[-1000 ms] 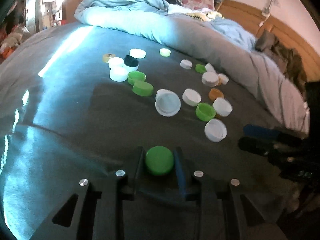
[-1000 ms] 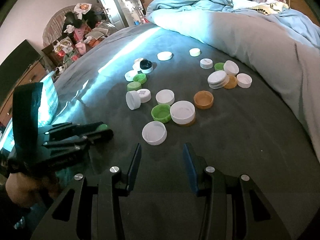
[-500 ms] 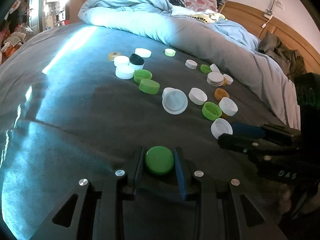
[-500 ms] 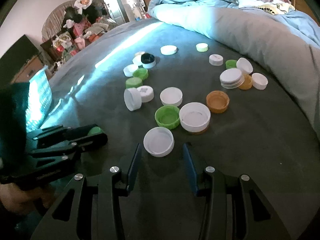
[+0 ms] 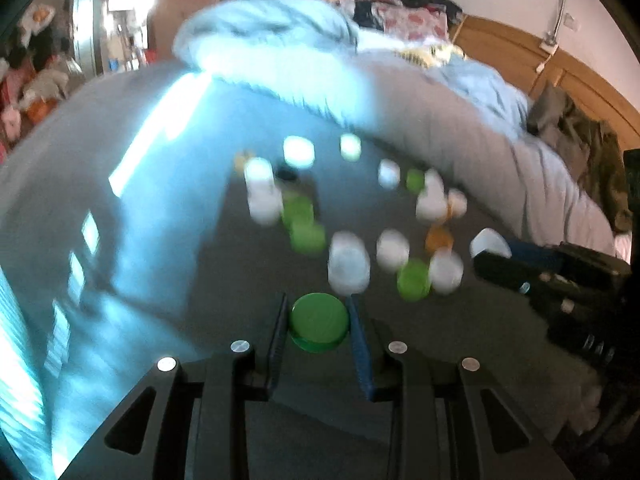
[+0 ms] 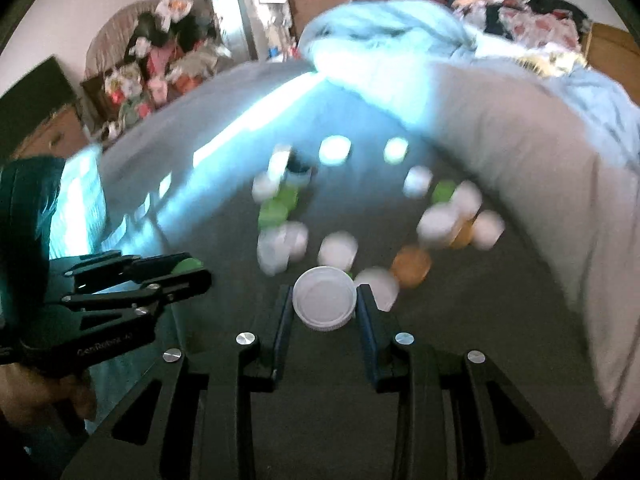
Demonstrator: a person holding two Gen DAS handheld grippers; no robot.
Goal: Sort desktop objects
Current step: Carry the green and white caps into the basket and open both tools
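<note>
Two hand-held tongs hang above a grey bed sheet point(image 5: 168, 280) strewn with bottle caps, each with a cap between its jaws. The left tongs point(image 5: 319, 326) are clenched on a green cap point(image 5: 319, 322), solid top facing the camera, pinched at its rim by both blue-edged fingers. The right tongs point(image 6: 325, 306) are closing on a white cap point(image 6: 325, 298) that sits between the two fingers with its hollow side up and its ribbed edge showing; both pads appear to touch its rim.

In the left wrist view the right tongs come in from the right edge with the white cap at their tip. In the right wrist view the left tongs reach in from the left, a sliver of green between their fingers and a hand point(image 6: 44, 396) on the handle below.

Beyond both pairs the loose caps point(image 5: 348, 264) lie blurred on the sheet: mostly white, several green, at least one orange cap point(image 6: 411, 266) and a dark one farther back; which ones touch cannot be told through the blur. A pale blue quilt point(image 6: 400, 48) is heaped along the far side of the bed, with a wooden headboard point(image 5: 520, 56) behind it.
</note>
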